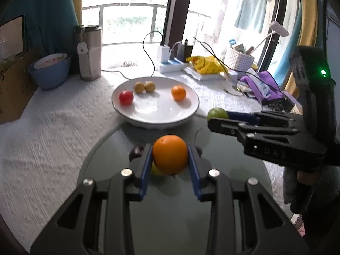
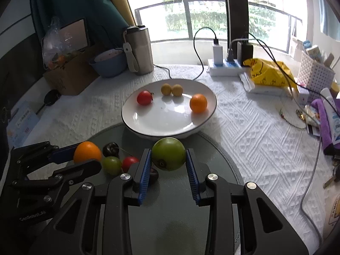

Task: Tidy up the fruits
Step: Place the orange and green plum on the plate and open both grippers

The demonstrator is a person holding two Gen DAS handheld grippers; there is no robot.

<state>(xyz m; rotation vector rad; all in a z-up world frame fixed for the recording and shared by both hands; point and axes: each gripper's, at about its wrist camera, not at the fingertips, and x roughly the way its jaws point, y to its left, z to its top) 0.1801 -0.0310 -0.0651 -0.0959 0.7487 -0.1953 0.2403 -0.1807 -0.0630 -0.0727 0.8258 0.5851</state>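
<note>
My left gripper point(image 1: 170, 159) is shut on an orange point(image 1: 170, 154) above the dark round glass mat point(image 1: 170, 212); it also shows in the right wrist view point(image 2: 87, 157). My right gripper point(image 2: 169, 159) is shut on a green fruit point(image 2: 168, 154), seen too in the left wrist view point(image 1: 216, 113). The white plate point(image 2: 136, 119) just beyond holds a red tomato point(image 2: 145, 97), two small yellow fruits point(image 2: 171, 89) and a small orange point(image 2: 198, 103). On the mat lie a green tomato point(image 2: 111, 165), a red tomato point(image 2: 129, 162) and dark fruits point(image 2: 110, 148).
A blue bowl point(image 2: 110, 63), a steel flask point(image 2: 140, 48) and a cardboard box point(image 2: 70, 74) stand at the back left. A power strip with cables point(image 2: 225, 65), a yellow bag point(image 2: 267, 72), a white basket point(image 2: 314, 70) and purple cloth point(image 2: 323, 114) crowd the right.
</note>
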